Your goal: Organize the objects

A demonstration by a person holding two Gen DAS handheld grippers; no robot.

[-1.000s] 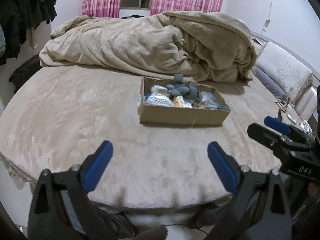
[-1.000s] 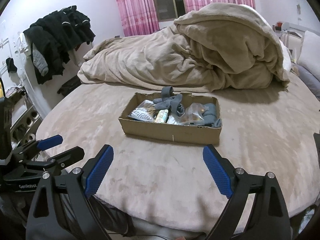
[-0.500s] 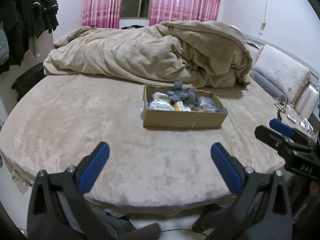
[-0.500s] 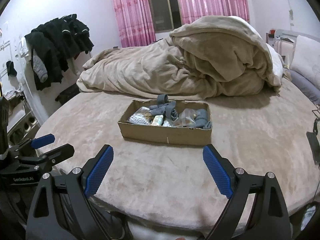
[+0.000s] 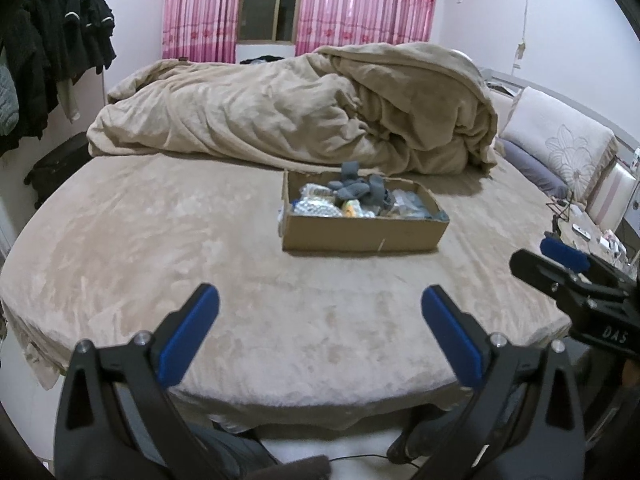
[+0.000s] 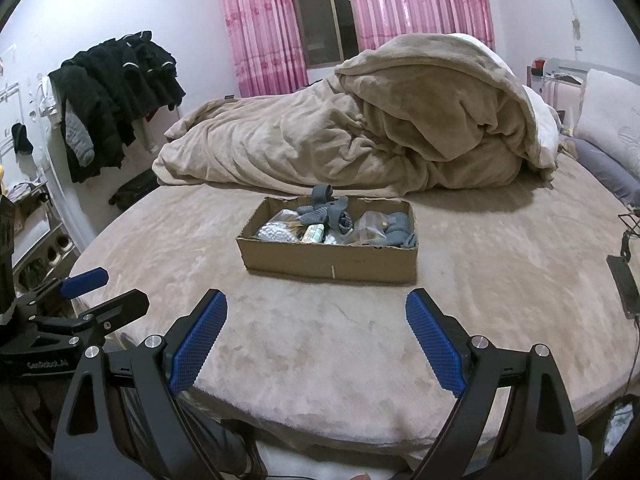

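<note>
A shallow cardboard box [image 5: 362, 236] sits on the round beige bed [image 5: 160, 248], holding grey socks [image 5: 358, 186], plastic bags and small packets. It also shows in the right wrist view [image 6: 328, 258], with the grey socks [image 6: 326, 210] on top. My left gripper [image 5: 320, 334] is open and empty over the bed's near edge, well short of the box. My right gripper [image 6: 316, 336] is open and empty, also short of the box. Each gripper shows at the side of the other's view: the right one [image 5: 560, 268] and the left one [image 6: 96, 296].
A crumpled beige duvet [image 5: 296, 116] lies behind the box. Pillows [image 5: 560, 148] lie at the right. Black clothes [image 6: 116, 92] hang on the left wall. A phone [image 6: 624, 284] lies at the bed's right edge. Pink curtains [image 6: 380, 8] cover the far window.
Both grippers have pulled back and risen a little from the box, which now looks smaller and farther. Both stay open.
</note>
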